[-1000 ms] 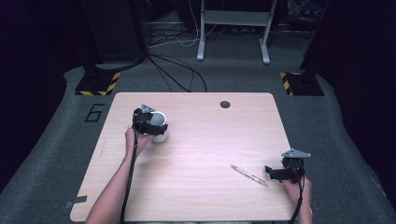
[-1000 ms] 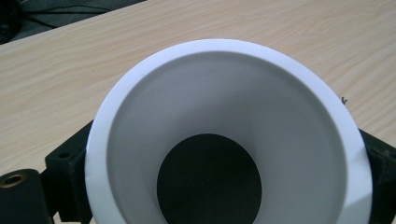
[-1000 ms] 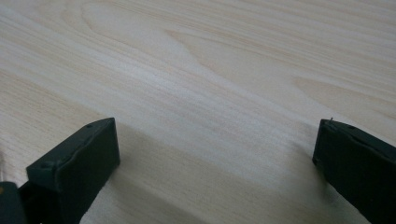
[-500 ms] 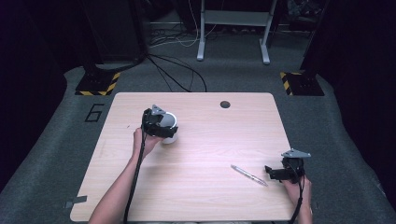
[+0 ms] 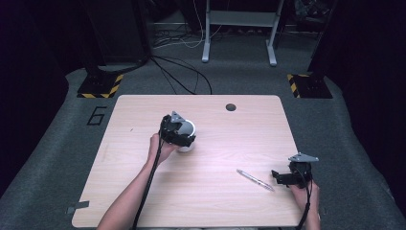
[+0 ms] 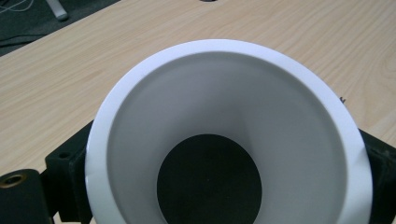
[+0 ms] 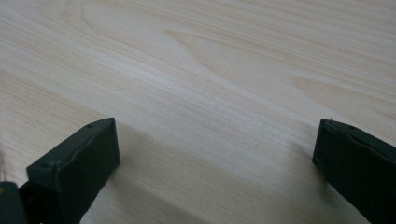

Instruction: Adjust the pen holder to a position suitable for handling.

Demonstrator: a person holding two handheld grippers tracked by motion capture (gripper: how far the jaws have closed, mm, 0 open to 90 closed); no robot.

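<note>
A white cup (image 5: pixel 186 135) with a dark bottom stands at the table's middle left, and my left gripper (image 5: pixel 179 136) is shut around it. In the left gripper view the cup's (image 6: pixel 224 135) wide mouth faces the camera, with a black jaw at each side of it. A pen (image 5: pixel 255 180) lies on the wood at the front right. Just right of the pen, my right gripper (image 5: pixel 280 177) rests low over the table. In the right gripper view its jaws stand wide apart, open over bare wood (image 7: pixel 205 93).
The wooden table (image 5: pixel 143 191) has a round cable hole (image 5: pixel 231 107) near its far edge. A strip of tape (image 5: pixel 76 208) sits at the front left corner. Cables and a desk frame lie on the floor beyond the table.
My left gripper has carried the cup to the right and a little toward the table's middle. The right gripper and the pen have stayed where they were.
</note>
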